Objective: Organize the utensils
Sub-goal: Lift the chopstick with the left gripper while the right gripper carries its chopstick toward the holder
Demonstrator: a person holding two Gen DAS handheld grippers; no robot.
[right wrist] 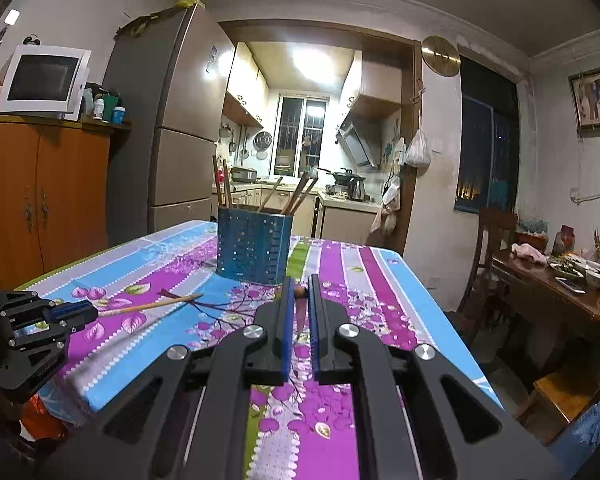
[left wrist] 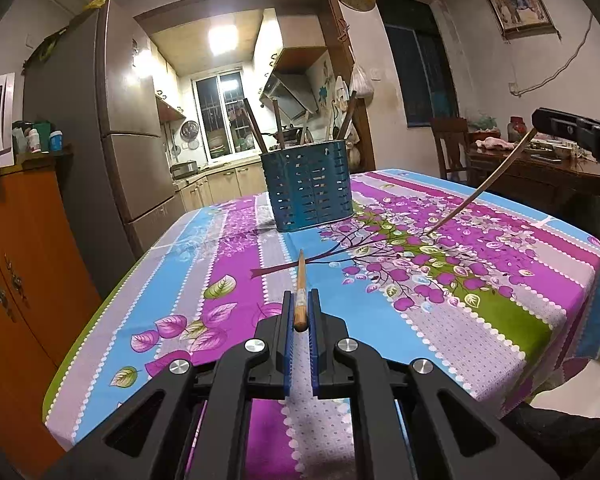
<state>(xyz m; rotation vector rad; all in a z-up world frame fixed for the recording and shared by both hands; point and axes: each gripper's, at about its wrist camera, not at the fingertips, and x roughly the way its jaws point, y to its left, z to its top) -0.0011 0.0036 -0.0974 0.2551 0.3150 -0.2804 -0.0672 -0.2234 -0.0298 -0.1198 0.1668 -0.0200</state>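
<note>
Left gripper (left wrist: 300,312) at lower centre clamps a thin wooden chopstick (left wrist: 300,288); right gripper (right wrist: 300,292) pinches another chopstick (left wrist: 480,188). A blue perforated metal utensil holder (left wrist: 308,188) stands mid-frame on the floral tablecloth (left wrist: 480,312).

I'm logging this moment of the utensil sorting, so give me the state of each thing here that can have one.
left gripper: shut on a chopstick.
left chopstick: clamped at its thick end, tip pointing toward the holder.
right gripper: shut on a chopstick.
right chopstick: held slanted, thin tip down near the tablecloth.
blue utensil holder: upright on the table, several chopsticks standing in it.
</note>
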